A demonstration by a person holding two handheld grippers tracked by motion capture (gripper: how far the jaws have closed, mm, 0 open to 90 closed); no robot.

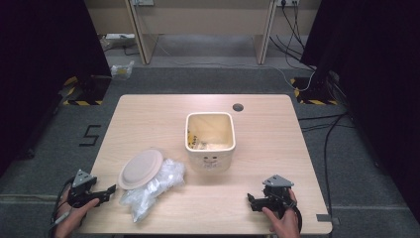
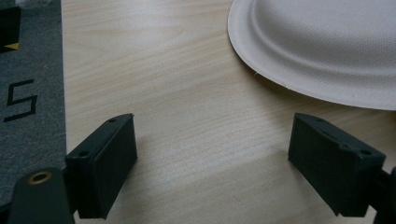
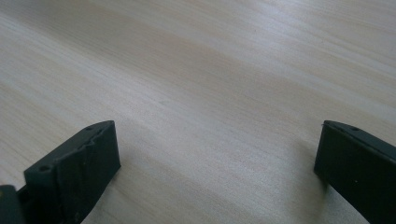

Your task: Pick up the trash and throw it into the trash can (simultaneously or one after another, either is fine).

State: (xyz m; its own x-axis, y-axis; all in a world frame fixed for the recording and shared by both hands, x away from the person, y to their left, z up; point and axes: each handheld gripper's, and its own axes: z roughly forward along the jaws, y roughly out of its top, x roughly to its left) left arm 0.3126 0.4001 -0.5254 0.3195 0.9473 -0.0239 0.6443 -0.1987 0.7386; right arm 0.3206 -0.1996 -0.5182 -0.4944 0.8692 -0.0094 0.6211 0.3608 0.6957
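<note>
Both tongs gaped empty: left tongs [image 1: 110, 190] neared paper plate [image 1: 140, 169] (upside down on plastic bag [image 1: 157, 188]); next, likely grip rim.

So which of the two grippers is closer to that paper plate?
The left gripper: its open fingers sit just short of the paper plate. The right gripper rests across the table, past the bin.

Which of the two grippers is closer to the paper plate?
The left gripper: its open jaws point at the paper plate just ahead. The right gripper rests open across the table, past the white bin.
</note>
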